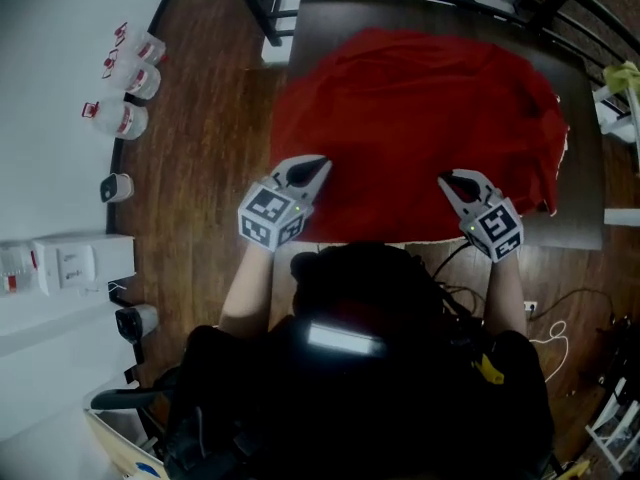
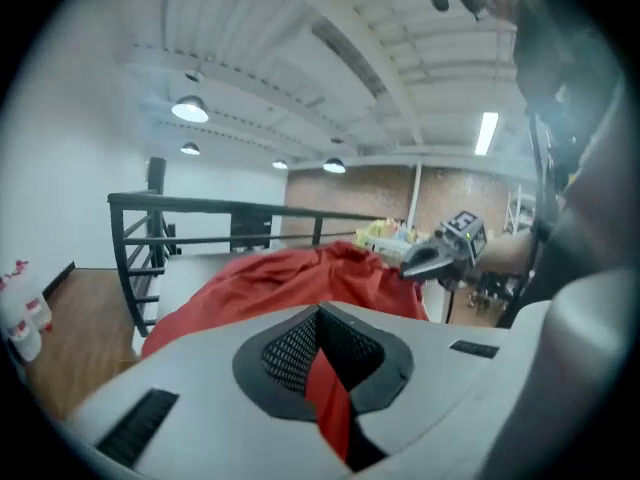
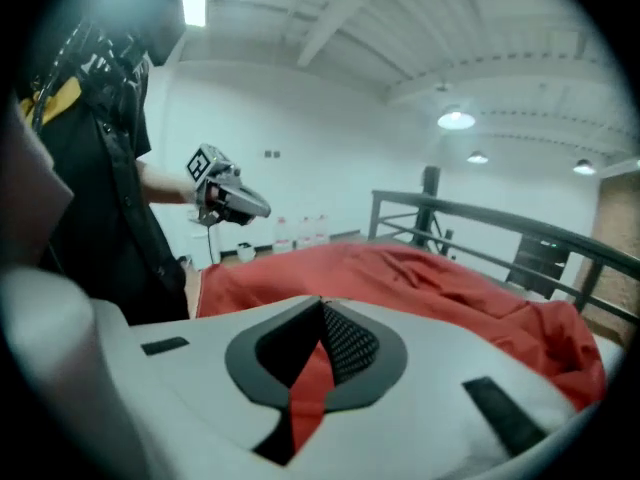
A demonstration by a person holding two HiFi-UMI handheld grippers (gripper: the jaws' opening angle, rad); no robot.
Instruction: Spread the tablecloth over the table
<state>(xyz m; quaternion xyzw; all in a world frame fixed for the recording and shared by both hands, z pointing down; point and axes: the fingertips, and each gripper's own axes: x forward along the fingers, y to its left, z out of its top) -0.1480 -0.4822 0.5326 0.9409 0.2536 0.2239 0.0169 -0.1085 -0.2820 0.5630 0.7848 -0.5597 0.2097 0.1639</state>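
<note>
A red tablecloth [image 1: 410,118] lies rumpled over most of the dark table [image 1: 586,178], with its near edge lifted. My left gripper [image 1: 322,164] is shut on the cloth's near left edge. In the left gripper view a strip of red cloth [image 2: 328,393] is pinched between the closed jaws of my left gripper [image 2: 321,311]. My right gripper [image 1: 444,180] is shut on the near right edge, and in the right gripper view red cloth [image 3: 308,393] runs out from between its jaws [image 3: 322,304]. Both grippers are held up above the table's near edge, about a shoulder's width apart.
A black metal railing [image 1: 270,13] runs behind the table. Several plastic bottles [image 1: 128,73] stand on the wood floor at the left wall, with white boxes [image 1: 70,265] nearer. Cables [image 1: 550,333] lie on the floor at the right. The person stands against the table's near edge.
</note>
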